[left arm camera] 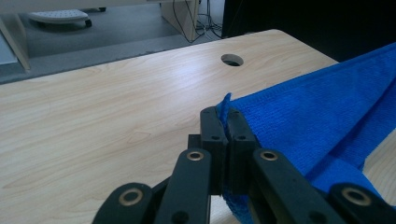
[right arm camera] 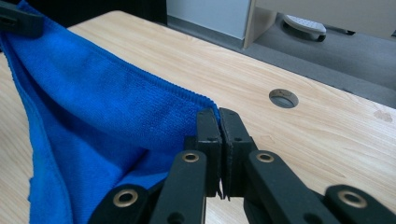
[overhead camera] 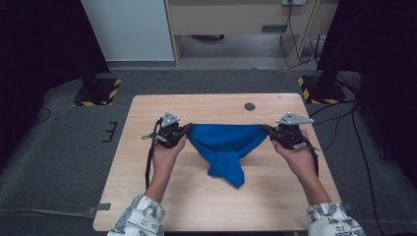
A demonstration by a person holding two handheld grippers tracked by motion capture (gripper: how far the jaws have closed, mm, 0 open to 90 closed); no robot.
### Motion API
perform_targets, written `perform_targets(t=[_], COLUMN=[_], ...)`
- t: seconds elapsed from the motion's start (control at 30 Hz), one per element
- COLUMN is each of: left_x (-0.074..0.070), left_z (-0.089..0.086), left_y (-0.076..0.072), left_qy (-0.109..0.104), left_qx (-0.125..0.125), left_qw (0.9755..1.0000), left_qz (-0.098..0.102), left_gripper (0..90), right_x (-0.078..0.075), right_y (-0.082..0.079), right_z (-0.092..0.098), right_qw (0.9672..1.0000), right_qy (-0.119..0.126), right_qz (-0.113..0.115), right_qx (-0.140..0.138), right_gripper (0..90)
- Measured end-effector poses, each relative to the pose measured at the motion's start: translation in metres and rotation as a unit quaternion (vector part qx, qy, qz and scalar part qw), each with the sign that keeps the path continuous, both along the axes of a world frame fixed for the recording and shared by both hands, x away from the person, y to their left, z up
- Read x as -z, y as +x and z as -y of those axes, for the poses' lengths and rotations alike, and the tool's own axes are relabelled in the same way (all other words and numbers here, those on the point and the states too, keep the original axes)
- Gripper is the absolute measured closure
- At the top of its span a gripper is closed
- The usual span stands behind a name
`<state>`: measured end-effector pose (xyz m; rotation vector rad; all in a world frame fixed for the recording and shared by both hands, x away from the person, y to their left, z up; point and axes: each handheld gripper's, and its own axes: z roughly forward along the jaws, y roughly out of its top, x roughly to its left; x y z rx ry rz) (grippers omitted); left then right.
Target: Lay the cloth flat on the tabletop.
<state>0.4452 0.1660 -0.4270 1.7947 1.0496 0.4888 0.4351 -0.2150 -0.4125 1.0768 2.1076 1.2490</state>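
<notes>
Blue terry cloth stretched between two hand-held grippers above a light wooden table.

Left gripper and right gripper level, pointing inward toward each other, forearms reaching in from below; each pair of jaws clamped on a top corner, cloth's middle sagging, lower tip touching the tabletop.

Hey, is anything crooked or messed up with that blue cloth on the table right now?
Nothing is damaged. The blue cloth hangs stretched between the left gripper and right gripper, each shut on a top corner. Its lower part sags into a bunched, off-centre point resting on the wooden table, not flat.
</notes>
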Motion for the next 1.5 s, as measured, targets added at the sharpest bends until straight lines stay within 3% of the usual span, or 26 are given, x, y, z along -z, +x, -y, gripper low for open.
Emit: perform_targets(t=[0.27,0.5,0.63,1.03,1.5], left_x=[-0.014,-0.007,-0.006,-0.021,-0.031], left_z=[-0.002,0.0,-0.001,-0.005,-0.007], left_y=[-0.006,-0.001,-0.004,-0.017,-0.024], left_qy=[0.0,0.013,0.011,0.001,-0.007], left_qx=[0.004,0.004,0.004,0.009,0.02], left_qw=[0.9999,0.9998,0.9998,0.9996,0.9993], left_qz=[0.012,0.011,0.015,0.027,0.031], left_gripper=[87.8,87.8,87.8,87.9,87.9], right_x=[-0.011,-0.012,-0.009,-0.026,-0.04], right_y=[-0.006,-0.006,-0.005,-0.024,-0.033], right_z=[0.002,0.003,0.001,0.003,0.007], right_qw=[0.9997,0.9999,0.9998,0.9991,0.9984], right_qy=[0.016,0.004,-0.007,0.013,0.012], right_qz=[0.017,0.016,0.013,0.037,0.052], right_qx=[-0.006,-0.007,-0.012,-0.014,-0.017], right_gripper=[88.1,88.1,88.1,88.1,88.1])
